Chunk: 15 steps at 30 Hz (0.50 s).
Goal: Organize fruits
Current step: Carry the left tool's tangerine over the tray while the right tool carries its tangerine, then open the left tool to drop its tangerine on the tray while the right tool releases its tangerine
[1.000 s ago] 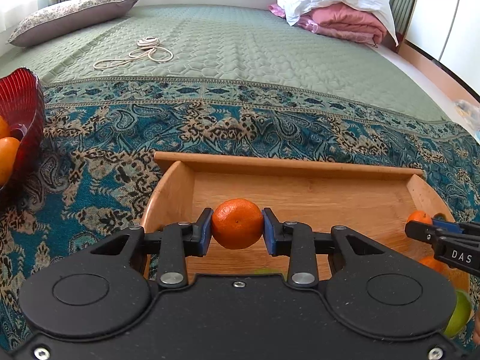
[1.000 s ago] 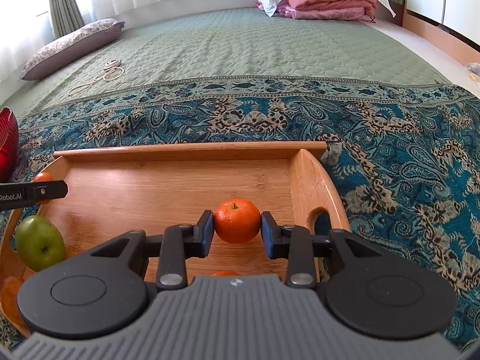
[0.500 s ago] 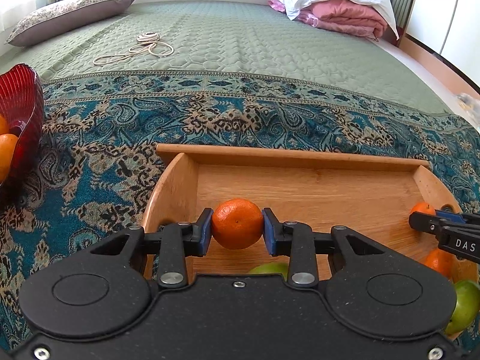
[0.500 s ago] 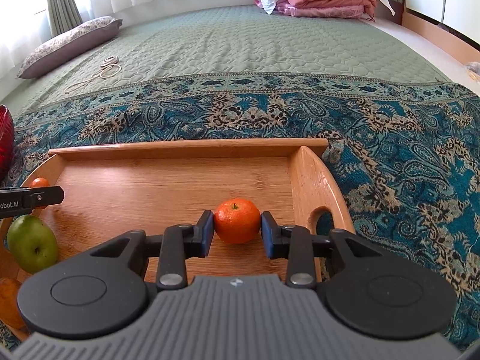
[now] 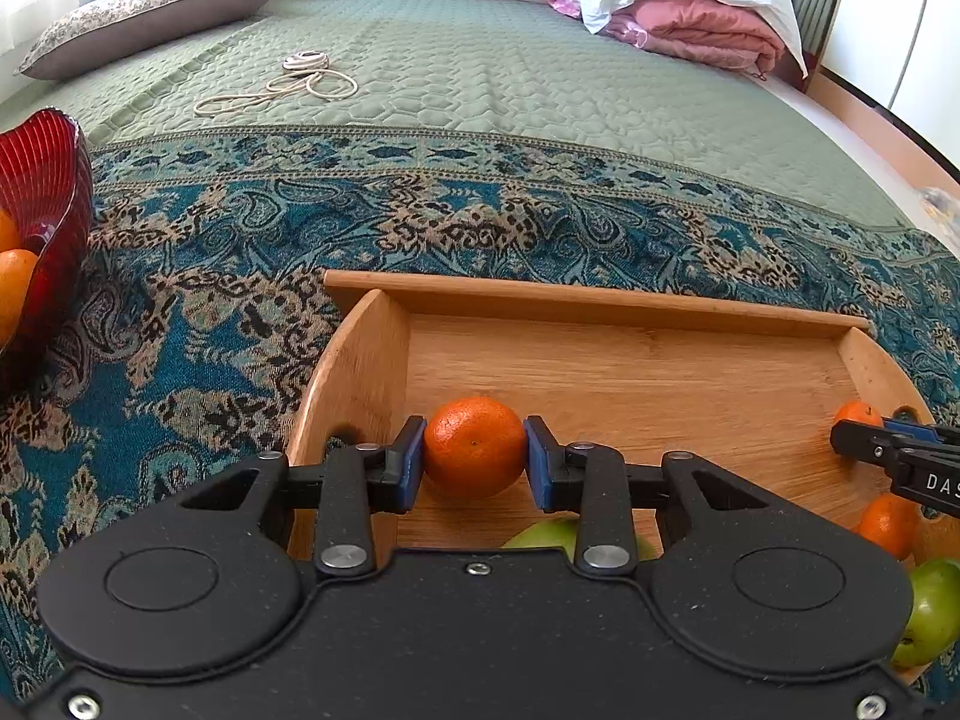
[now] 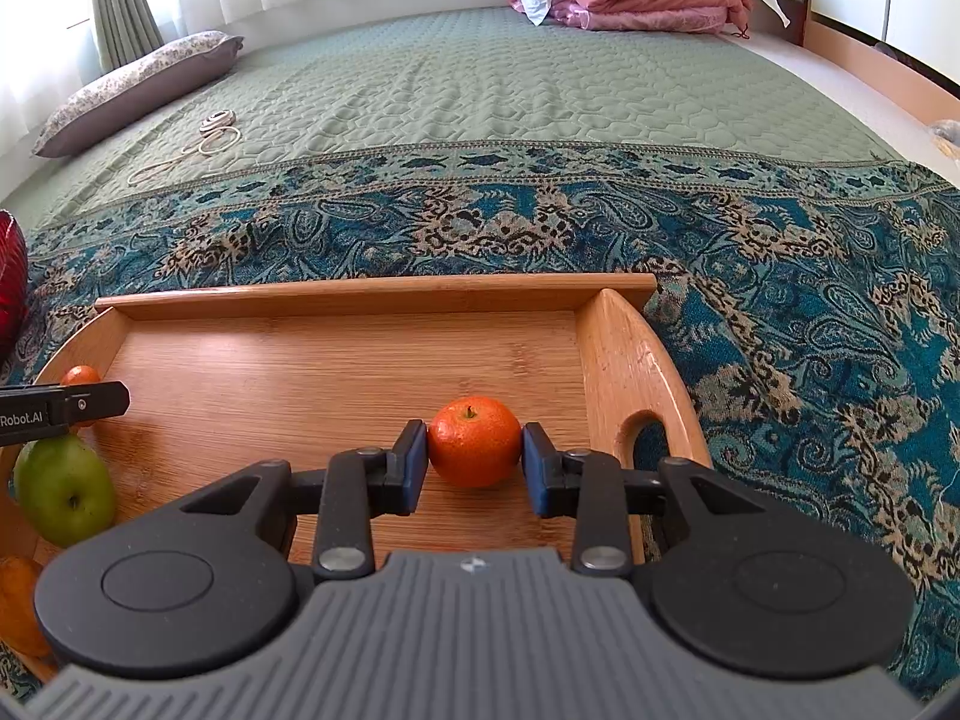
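Both grippers are over the wooden tray (image 5: 600,300) that sits on the patterned blue throw (image 5: 210,372) across the bed, and each has a small orange in its jaws. The left gripper (image 5: 475,462) is clamped on a tangerine (image 5: 474,447) near the tray's left end wall, its blue pads pressed against both sides of the fruit. The right gripper (image 6: 474,461) is closed on a second tangerine (image 6: 474,443) near the right end, just beside the handle cut-out (image 6: 645,438); whether that fruit rests on the tray floor or hangs slightly above it is hard to tell. Loose in the tray lie a green apple (image 6: 63,492) and more small oranges (image 5: 888,525), while a red glass bowl (image 5: 42,180) with orange fruit inside stands on the throw to the left, apart from the tray. The step in hand looks like a two-handed pick of tangerines for sorting. If the bowl is the target, the next move calls for lifting each fruit clear of the tray walls and carrying it left without loosening the grip, since round fruit can slip
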Each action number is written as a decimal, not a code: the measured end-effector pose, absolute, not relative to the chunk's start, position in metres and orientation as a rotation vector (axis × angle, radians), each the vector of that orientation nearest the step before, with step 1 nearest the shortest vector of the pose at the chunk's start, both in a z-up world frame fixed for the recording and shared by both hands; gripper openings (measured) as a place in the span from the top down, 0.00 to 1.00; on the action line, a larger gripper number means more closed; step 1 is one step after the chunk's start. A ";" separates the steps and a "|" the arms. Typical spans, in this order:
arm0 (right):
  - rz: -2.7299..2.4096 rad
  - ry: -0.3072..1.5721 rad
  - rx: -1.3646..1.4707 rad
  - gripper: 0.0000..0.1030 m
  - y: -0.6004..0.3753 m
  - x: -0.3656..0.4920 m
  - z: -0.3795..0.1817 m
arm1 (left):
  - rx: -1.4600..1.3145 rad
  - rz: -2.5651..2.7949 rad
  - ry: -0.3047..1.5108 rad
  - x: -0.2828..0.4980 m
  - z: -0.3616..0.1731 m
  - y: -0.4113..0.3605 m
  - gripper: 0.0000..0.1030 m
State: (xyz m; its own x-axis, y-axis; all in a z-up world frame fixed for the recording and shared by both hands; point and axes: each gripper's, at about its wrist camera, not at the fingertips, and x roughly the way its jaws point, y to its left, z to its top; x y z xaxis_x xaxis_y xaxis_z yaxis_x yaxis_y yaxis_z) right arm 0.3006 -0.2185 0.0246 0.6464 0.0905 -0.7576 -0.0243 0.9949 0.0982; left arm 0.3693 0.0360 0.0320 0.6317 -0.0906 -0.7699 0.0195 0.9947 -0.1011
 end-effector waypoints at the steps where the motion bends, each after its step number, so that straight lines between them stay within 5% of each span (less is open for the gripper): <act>1: 0.065 0.866 0.083 0.63 -0.219 0.301 0.024 | -0.085 -0.064 0.886 0.369 0.032 0.036 0.69; 10: 0.065 0.867 0.088 0.61 -0.219 0.300 0.024 | -0.076 -0.065 0.884 0.368 0.030 0.035 0.68; 15: 0.065 0.858 0.112 0.49 -0.221 0.297 0.025 | -0.070 -0.060 0.874 0.365 0.032 0.035 0.68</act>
